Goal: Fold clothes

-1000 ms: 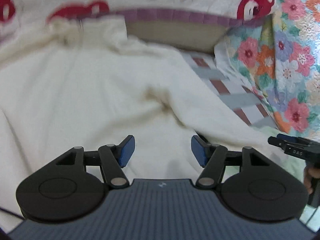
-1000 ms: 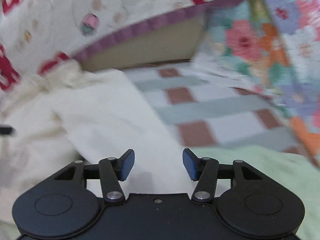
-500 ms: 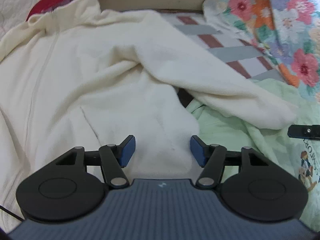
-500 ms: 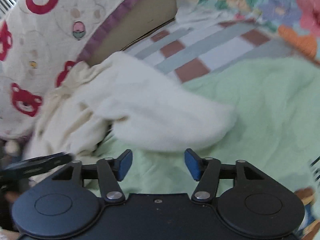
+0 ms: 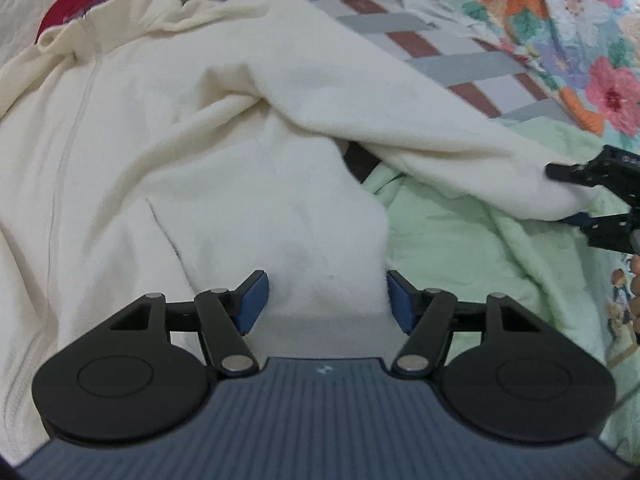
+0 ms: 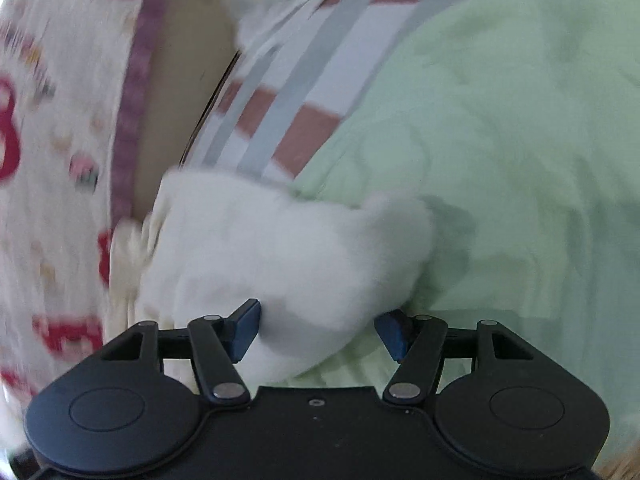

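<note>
Fleece is the material of the one task garment, a cream-white zip-front jacket (image 5: 168, 128), which lies spread and rumpled over the bedding and fills most of the left wrist view. Its collar is toward the far side, its zip line runs down the left part, and one long sleeve (image 5: 420, 120) stretches out to the right, its end lying on one pale green blanket (image 5: 460, 248).

Two grippers are in view. The left gripper (image 5: 326, 300) hangs over the lower hem of the jacket with its two blue pads spread; the cloth lies between and under them, and the pads do not press on it. The right gripper (image 6: 318, 330) is at the end of the sleeve (image 6: 280, 248). Its jaws have just been opening, and the fluffy cuff sits between the two blue pads. The left pad touches the cloth, but whether the right pad touches it I cannot tell. In the left wrist view the same right gripper (image 5: 576, 194) shows at the right edge, one finger above the cuff and one below it.

Under the green blanket one sheet with brown and grey checks (image 5: 460, 60) is visible. One flowered quilt (image 5: 580, 40) is at the far right, and one white quilt with red bear figures (image 6: 52, 140) is along the far side.
</note>
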Action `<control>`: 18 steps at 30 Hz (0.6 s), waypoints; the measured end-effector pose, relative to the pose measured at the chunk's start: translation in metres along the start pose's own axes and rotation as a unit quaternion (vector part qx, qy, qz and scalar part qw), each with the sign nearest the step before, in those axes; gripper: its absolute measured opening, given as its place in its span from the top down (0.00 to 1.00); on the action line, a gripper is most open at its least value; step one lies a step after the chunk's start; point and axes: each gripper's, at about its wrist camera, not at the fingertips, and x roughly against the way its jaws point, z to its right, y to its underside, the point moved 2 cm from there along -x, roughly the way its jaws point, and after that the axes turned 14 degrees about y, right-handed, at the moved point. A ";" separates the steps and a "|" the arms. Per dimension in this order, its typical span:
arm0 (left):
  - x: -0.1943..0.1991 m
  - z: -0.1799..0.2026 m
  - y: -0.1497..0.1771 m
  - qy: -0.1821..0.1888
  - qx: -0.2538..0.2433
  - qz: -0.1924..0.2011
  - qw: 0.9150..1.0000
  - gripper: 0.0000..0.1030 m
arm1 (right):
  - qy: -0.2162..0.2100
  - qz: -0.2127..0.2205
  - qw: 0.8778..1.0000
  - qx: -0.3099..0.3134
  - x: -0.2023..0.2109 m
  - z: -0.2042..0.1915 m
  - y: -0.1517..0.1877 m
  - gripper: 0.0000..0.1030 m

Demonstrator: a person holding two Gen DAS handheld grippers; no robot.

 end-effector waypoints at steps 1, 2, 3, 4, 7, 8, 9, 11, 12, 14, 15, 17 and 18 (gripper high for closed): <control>-0.003 -0.001 0.001 -0.001 0.002 -0.002 1.000 0.50 | 0.006 0.024 1.000 0.000 0.001 0.000 0.003 0.34; -0.006 -0.003 0.003 -0.013 0.001 -0.002 1.000 0.76 | 0.015 0.048 0.999 0.015 0.000 -0.004 0.006 0.34; -0.004 -0.002 0.004 -0.018 -0.003 0.003 1.000 0.86 | 0.026 0.070 0.996 0.049 -0.001 -0.010 0.009 0.35; -0.002 -0.002 0.005 -0.024 -0.008 0.007 1.000 0.89 | 0.032 0.090 0.992 0.084 -0.002 -0.017 0.011 0.42; 0.004 -0.001 0.009 -0.040 -0.023 0.022 0.999 0.93 | 0.031 0.146 0.970 0.193 0.000 -0.040 0.013 0.79; 0.011 0.002 0.010 -0.039 -0.029 0.035 0.998 0.93 | 0.030 0.161 0.960 0.226 0.002 -0.048 0.010 0.80; 0.018 0.004 0.010 -0.038 -0.034 0.048 0.998 0.93 | 0.029 0.173 0.951 0.253 0.007 -0.057 0.004 0.80; 0.038 0.006 0.007 -0.034 -0.039 0.078 0.996 0.94 | 0.025 0.199 0.928 0.313 0.021 -0.080 -0.016 0.82; 0.049 0.006 0.005 -0.031 -0.041 0.092 0.994 0.94 | 0.023 0.215 0.912 0.347 0.029 -0.095 -0.029 0.83; 0.068 0.008 0.000 -0.007 -0.040 0.108 0.993 0.94 | 0.028 0.263 0.874 0.407 0.053 -0.126 -0.060 0.84; 0.076 0.015 -0.002 0.007 -0.062 0.112 0.992 0.94 | 0.031 0.291 0.859 0.421 0.067 -0.139 -0.078 0.85; 0.090 0.031 -0.005 0.036 -0.103 0.119 0.987 0.94 | 0.035 0.350 0.839 0.415 0.099 -0.162 -0.120 0.85; 0.090 0.039 -0.006 0.048 -0.117 0.119 0.985 0.94 | 0.045 0.364 0.837 0.407 0.103 -0.169 -0.137 0.85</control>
